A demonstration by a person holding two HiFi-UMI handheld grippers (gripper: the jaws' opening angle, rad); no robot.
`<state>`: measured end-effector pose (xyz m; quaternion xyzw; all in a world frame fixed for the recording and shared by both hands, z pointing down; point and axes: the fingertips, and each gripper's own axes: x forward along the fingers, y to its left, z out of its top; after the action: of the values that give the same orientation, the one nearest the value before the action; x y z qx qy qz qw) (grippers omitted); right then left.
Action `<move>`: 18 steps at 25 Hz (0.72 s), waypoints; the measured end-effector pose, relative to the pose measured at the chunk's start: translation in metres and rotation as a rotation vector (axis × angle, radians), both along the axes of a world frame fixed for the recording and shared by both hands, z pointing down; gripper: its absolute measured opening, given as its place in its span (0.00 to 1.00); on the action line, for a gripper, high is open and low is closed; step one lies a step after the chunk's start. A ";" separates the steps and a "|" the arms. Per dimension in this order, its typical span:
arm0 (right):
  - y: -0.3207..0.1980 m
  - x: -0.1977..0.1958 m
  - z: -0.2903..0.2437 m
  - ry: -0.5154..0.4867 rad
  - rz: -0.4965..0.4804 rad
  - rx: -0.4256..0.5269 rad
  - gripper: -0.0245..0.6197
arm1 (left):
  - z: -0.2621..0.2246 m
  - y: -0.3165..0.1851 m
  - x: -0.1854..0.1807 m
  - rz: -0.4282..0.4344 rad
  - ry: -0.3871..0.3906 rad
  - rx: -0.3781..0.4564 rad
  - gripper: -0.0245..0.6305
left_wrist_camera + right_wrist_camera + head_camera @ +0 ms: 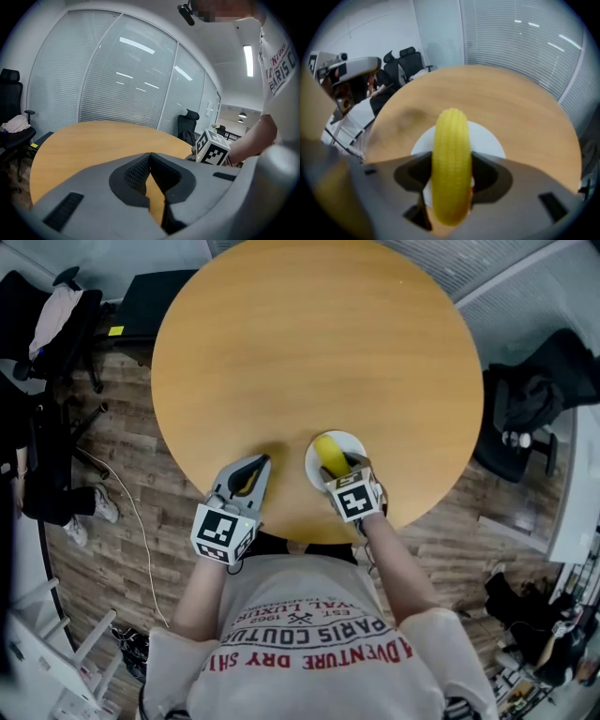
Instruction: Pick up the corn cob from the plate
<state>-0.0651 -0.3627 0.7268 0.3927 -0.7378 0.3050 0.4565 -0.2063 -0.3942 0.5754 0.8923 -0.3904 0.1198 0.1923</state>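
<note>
A yellow corn cob [328, 454] lies on a small white plate [350, 439] near the front edge of the round wooden table [319, 343]. My right gripper [345, 468] points steeply down over the plate. In the right gripper view the corn cob [451, 140] runs lengthwise between the wide-open jaws of the right gripper [451, 159], still lying on the plate [490, 140]. My left gripper [251, 468] hovers over bare table left of the plate. Its tips meet in the left gripper view [150, 154], with nothing held.
The plate sits close to the table's near edge, just in front of the person's body. Office chairs [56, 324] stand on the wood floor at the left, and dark bags [534, 399] lie at the right. A cable [131, 521] trails across the floor.
</note>
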 end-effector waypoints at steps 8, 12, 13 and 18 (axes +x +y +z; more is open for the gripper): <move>-0.012 0.003 -0.035 -0.140 0.079 0.103 0.45 | -0.017 0.002 0.009 -0.005 -0.006 0.029 0.09; -0.023 0.001 -0.080 -0.212 0.075 0.202 0.45 | -0.035 0.002 0.015 -0.021 -0.006 0.055 0.09; -0.026 0.001 -0.092 -0.222 0.064 0.231 0.45 | -0.039 0.002 0.016 -0.027 -0.009 0.059 0.09; -0.040 0.009 -0.157 -0.277 0.037 0.399 0.45 | -0.070 0.000 0.032 -0.034 -0.011 0.124 0.09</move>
<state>-0.0557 -0.4026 0.5694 0.4429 -0.8318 0.2124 0.2586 -0.1745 -0.3945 0.5053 0.8951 -0.4132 0.0969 0.1366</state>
